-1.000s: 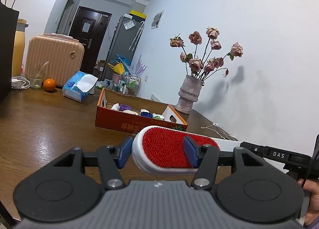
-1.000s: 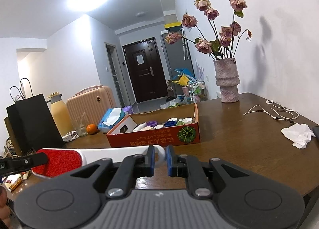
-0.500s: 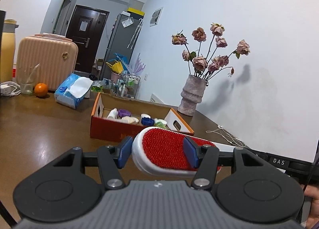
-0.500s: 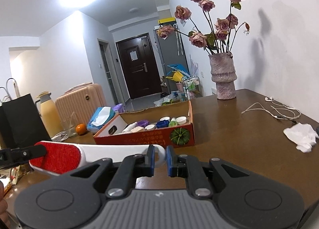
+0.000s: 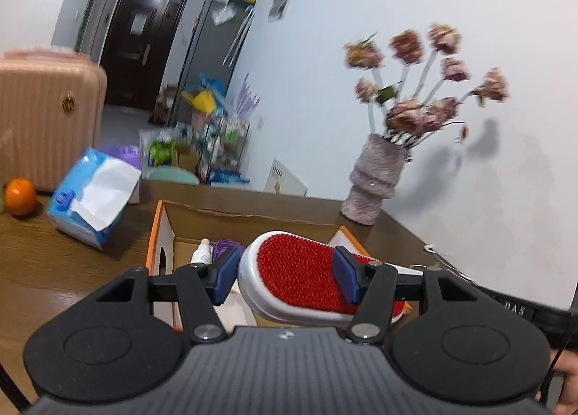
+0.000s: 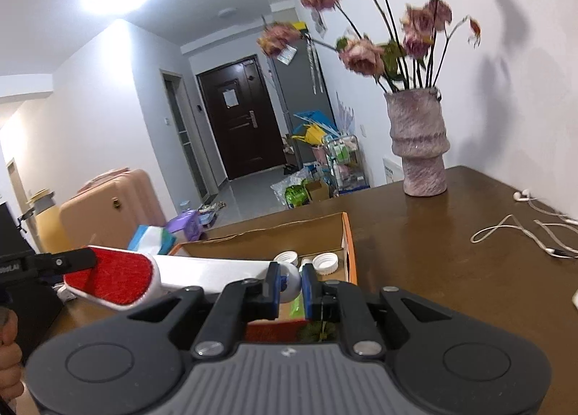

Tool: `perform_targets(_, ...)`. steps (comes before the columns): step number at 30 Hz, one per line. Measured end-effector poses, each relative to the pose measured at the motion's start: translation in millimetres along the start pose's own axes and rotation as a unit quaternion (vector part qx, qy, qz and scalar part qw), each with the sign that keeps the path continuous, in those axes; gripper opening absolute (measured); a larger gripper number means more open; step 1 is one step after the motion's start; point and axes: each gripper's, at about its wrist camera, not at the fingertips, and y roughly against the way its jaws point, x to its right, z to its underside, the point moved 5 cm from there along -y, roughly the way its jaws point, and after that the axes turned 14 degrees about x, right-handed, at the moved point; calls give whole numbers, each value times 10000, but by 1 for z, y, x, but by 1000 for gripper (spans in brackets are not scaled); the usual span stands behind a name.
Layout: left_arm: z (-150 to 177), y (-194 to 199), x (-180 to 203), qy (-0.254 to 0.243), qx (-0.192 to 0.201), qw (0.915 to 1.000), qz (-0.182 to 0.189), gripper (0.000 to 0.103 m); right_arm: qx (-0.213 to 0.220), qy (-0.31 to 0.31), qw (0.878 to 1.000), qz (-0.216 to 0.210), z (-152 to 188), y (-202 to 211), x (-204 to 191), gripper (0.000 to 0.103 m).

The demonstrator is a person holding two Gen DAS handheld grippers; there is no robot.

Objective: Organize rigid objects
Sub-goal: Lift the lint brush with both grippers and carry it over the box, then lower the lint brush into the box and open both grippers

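You have the lint brush (image 5: 300, 274) clamped in both grippers' jaws, over the half-filled box (image 6: 346, 234); lowering and releasing it remain.

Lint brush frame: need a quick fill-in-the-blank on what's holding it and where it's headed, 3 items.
1. The lint brush has a pad of ____ bristles.
2. The left gripper clamps its head; the right gripper clamps its white ____.
3. The brush hangs over the open cardboard ____, next to the vase.

Missing words: red; handle; box
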Motion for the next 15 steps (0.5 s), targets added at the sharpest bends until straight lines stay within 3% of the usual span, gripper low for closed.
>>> perform_targets(5, 14, -60, -32, 191, -361, 9990, -165, 57, -340, 304, 9987, 206, 18, -63, 3, 13)
perform_targets(11, 48, -104, -56, 321, -850, 9954, -302, 58, -791, 966, 9915, 356, 48, -107, 8, 12)
perform_targets(15, 54, -124, -67, 256, -756, 9954, -521, 60, -1013, 1427, 9845, 76, 70, -116, -3, 13)
